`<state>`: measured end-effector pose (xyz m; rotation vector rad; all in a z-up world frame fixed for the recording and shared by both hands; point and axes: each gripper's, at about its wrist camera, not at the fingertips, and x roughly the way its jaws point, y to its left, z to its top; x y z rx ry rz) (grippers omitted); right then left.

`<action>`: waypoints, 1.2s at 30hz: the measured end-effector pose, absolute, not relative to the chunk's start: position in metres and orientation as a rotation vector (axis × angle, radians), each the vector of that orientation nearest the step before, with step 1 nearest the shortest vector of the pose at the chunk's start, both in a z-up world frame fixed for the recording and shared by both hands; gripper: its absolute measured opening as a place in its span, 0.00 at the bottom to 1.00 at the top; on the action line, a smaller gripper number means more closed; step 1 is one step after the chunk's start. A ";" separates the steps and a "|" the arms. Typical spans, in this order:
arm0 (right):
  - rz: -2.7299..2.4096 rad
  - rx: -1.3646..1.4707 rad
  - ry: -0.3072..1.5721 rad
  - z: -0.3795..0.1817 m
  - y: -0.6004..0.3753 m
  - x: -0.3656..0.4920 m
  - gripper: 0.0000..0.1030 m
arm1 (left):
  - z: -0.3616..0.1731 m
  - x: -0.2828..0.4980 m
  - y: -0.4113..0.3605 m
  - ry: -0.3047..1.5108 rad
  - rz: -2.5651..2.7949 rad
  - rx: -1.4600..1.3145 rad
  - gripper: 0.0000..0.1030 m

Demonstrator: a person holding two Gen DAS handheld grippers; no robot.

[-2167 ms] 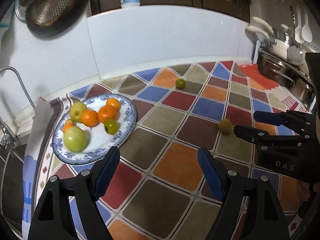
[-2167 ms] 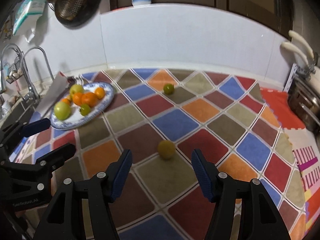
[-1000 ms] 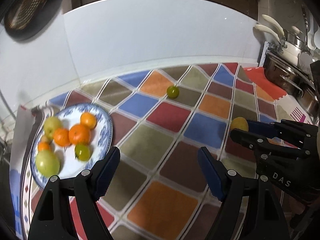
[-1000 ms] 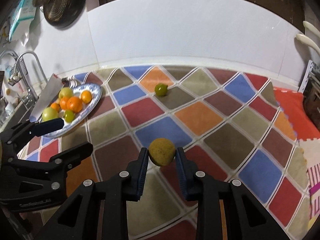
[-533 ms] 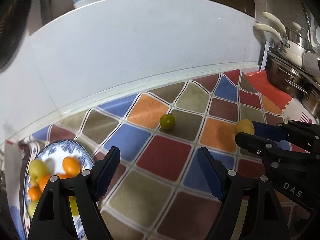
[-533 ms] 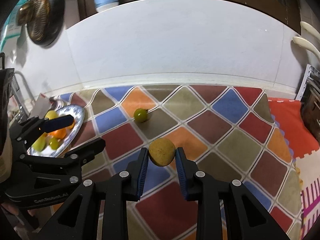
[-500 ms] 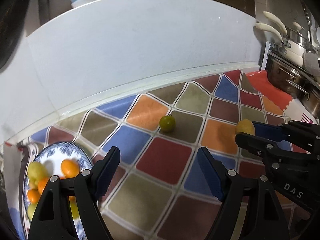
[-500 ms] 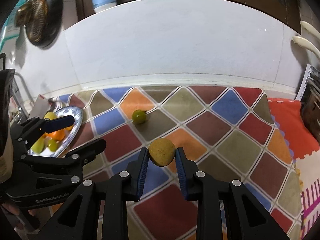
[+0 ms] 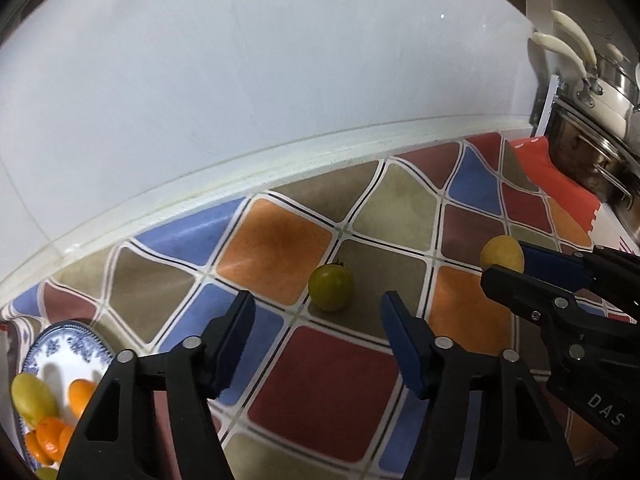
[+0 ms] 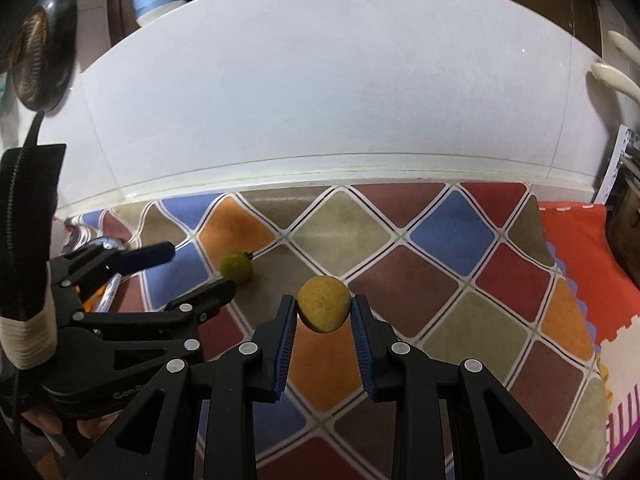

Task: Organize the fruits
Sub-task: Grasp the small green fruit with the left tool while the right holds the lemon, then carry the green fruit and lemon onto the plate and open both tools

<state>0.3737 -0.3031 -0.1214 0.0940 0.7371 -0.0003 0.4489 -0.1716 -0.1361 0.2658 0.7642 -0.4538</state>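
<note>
The right tool [image 10: 324, 312] clamps a round yellow-brown fruit [image 10: 323, 309], carried above the surface. The left tool [image 9: 318, 322], nothing gripped, is closing toward the small green fruit [image 9: 331, 287] to collect it.

Both wrist views look down, sharing the green fruit [image 9: 331, 287] (close).

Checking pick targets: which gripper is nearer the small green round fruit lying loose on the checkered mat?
Left. The left gripper is closing just short of the small green round fruit, not yet touching; the right gripper sits aside, holding a yellow-brown fruit.
</note>
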 end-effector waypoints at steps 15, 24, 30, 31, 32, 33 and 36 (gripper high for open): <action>-0.018 0.151 0.762 -0.132 -0.311 0.390 0.28 | -0.147 0.469 -0.183 0.812 -0.476 0.282 0.28; -0.003 0.145 0.752 -0.121 -0.305 0.378 0.28 | -0.125 0.442 -0.168 0.781 -0.472 0.276 0.28; 0.006 0.125 0.727 -0.103 -0.299 0.356 0.28 | -0.105 0.415 -0.158 0.744 -0.477 0.249 0.28; 0.010 0.121 0.722 -0.100 -0.297 0.352 0.28 | -0.102 0.411 -0.156 0.739 -0.476 0.245 0.28; 0.014 0.119 0.719 -0.098 -0.297 0.349 0.28 | -0.099 0.406 -0.154 0.734 -0.474 0.238 0.28; 0.017 0.115 0.715 -0.095 -0.295 0.345 0.28 | -0.095 0.400 -0.151 0.729 -0.473 0.230 0.28; 0.024 0.106 0.699 -0.086 -0.290 0.332 0.28 | -0.087 0.384 -0.142 0.715 -0.473 0.214 0.28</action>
